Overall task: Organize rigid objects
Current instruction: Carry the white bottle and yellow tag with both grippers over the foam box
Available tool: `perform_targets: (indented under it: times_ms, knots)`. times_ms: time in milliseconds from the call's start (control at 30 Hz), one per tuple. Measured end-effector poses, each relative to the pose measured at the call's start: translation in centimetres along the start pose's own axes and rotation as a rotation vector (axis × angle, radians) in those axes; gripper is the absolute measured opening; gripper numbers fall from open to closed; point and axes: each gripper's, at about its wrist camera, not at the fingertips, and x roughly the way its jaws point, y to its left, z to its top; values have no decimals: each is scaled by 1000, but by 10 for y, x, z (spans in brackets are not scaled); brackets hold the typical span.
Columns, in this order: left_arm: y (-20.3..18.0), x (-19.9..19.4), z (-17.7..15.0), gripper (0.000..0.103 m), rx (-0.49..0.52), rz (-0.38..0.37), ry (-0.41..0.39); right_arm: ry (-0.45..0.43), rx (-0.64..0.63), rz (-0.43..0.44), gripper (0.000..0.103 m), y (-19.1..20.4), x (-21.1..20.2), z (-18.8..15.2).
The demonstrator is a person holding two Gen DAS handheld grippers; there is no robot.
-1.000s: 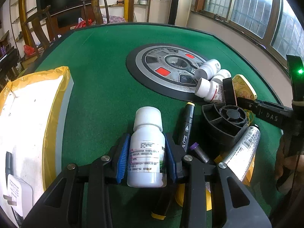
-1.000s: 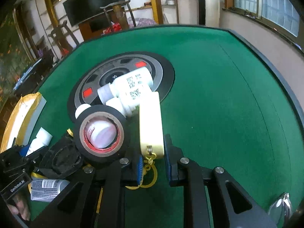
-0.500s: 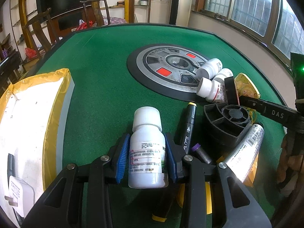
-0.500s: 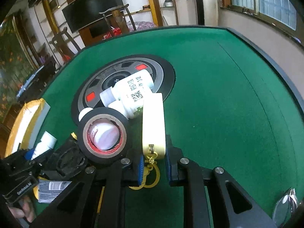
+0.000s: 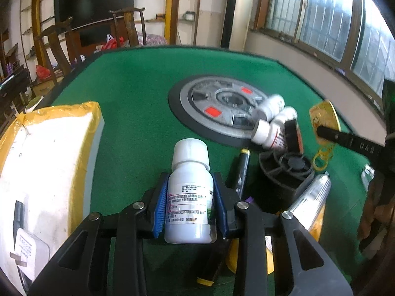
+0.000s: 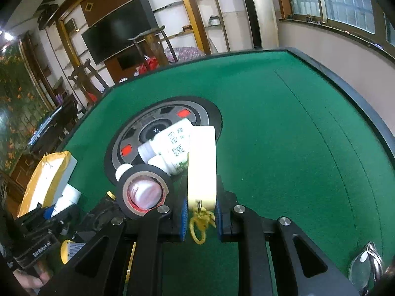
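A white labelled bottle with a white cap stands upright between the blue pads of my left gripper. The jaws are closing and the pads press on its sides. My right gripper is shut on the lower end of a pale yellow flat case, whose yellow cord loop hangs below the pads. The left wrist view shows that case held above the green felt at the right. Behind it, two white bottles lie on the felt.
A black tape roll stands on edge beside the case. A black marker, a black fan-shaped part and a silver tube lie right of the held bottle. A yellow-taped white box sits left, a round grey disc mid-table.
My right gripper has risen a little with the yellow case, and its cord loop now hangs free. The left gripper stays about where it was, still around the white bottle.
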Motion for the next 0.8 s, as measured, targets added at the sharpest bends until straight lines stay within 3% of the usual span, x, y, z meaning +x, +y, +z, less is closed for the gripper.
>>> perform_targets:
  times_ms: [200,600,800]
  knots:
    - [5,-11,5,31,-27,-7,-63,-23,-5,32,15,6,-2,4]
    - [5,-14,4,31,-35,-4,-97,-78,-15,84,15,16,-13,5]
    - [6,-23,6,31,-29,18,-156,-134,-42,113,16,30,-25,4]
